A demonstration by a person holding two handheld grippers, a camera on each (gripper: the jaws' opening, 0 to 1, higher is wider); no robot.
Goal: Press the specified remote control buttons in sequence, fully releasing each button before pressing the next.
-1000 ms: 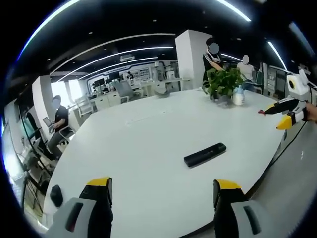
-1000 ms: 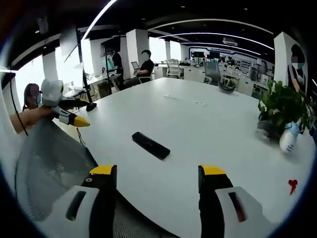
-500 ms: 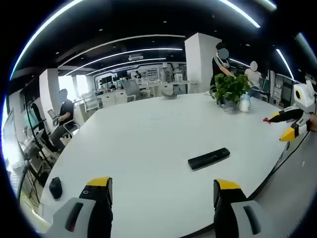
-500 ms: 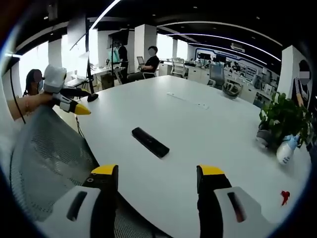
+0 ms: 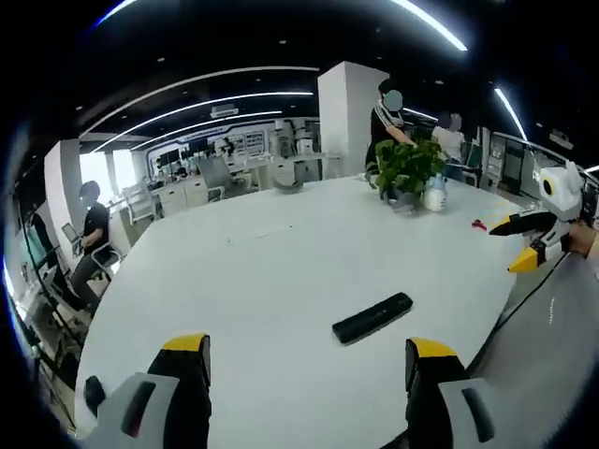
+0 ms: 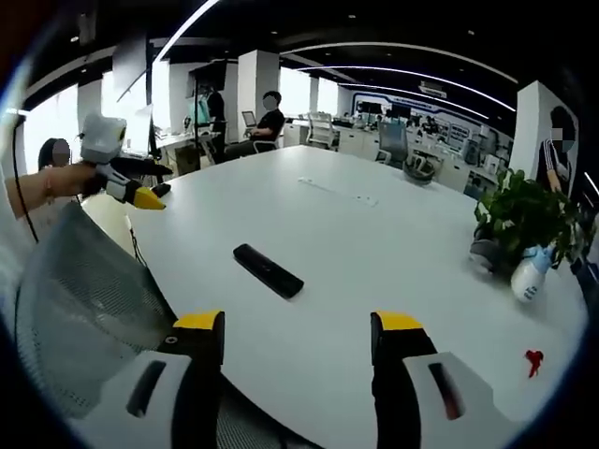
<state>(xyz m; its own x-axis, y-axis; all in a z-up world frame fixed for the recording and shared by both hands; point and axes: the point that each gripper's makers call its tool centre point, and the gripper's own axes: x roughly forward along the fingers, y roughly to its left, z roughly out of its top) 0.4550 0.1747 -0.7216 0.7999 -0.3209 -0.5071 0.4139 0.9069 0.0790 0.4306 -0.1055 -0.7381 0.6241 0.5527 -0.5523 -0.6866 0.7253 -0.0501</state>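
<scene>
A black remote control [image 5: 372, 317] lies flat on the big white table [image 5: 262, 281], near its front edge; in the right gripper view the remote [image 6: 268, 270] lies left of centre. My left gripper [image 5: 299, 360] is open and empty, well short of the remote. My right gripper [image 6: 293, 337] is open too, with nothing between its yellow-tipped jaws, and hangs over the table edge. The right gripper [image 5: 526, 243] also enters the left gripper view at the far right. The left gripper [image 6: 131, 187] shows at the left of the right gripper view, held by a hand.
A potted plant [image 6: 524, 217] and a white spray bottle [image 6: 526, 275] stand at the table's far side, with a small red thing [image 6: 534, 360] nearby. A grey mesh chair back [image 6: 80, 309] is close on the left. A black mouse [image 5: 93, 391] lies on the table. People are further back.
Both views have shifted a little with the hands. The remote has not moved on the table, and both grippers stay open.
</scene>
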